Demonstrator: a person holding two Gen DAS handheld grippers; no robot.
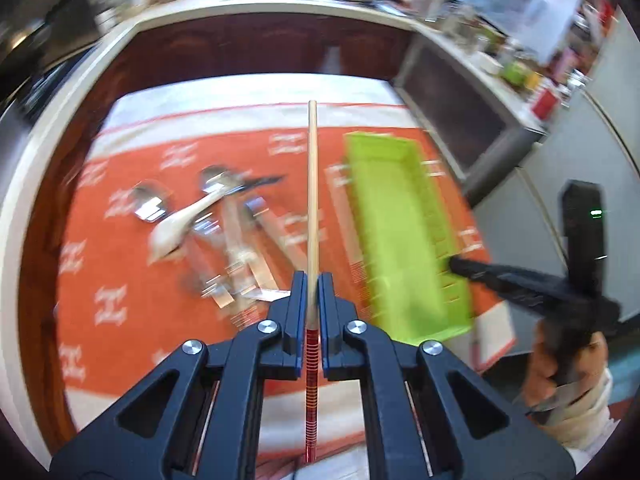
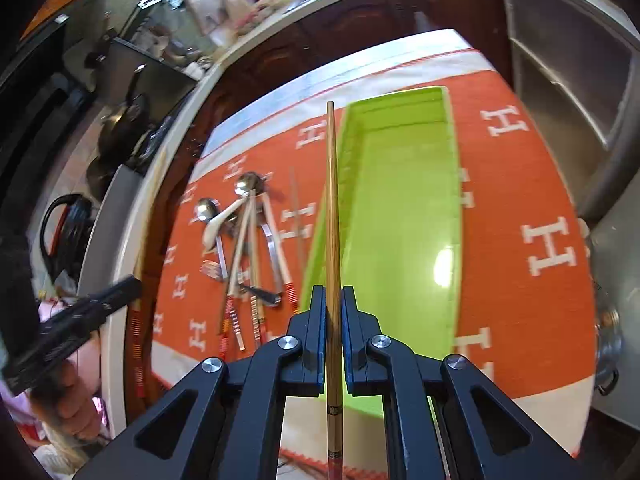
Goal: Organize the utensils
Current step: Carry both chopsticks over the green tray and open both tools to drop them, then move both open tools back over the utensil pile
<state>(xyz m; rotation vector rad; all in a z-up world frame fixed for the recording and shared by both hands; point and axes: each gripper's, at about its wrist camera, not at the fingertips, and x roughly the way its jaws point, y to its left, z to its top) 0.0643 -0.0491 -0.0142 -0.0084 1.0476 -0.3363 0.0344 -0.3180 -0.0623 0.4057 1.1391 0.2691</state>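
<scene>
Repeating across the orange cloth is a large white letter H, sharp in the right wrist view and smeared by blur in the left one; no other writing can be read. The cloth has a white border and covers a counter with a pale rounded edge. On the right half of the cloth lies a long, bare lime-green tray. To its left sits a heap of utensils: two metal spoons, a white ceramic spoon, a fork and several chopsticks with striped red ends, crossing one another, with one thin pair lying apart between the heap and the tray. The left hand-held gripper is clamped on a pale chopstick with a red banded end, which points away over the cloth between the heap and the tray. The right hand-held gripper is clamped on a darker bamboo chopstick with a patterned band near its near end, held just left of the tray's left wall. Each view shows the other tool at its edge, gripped by a hand. Beyond the counter is blurred kitchen clutter.
</scene>
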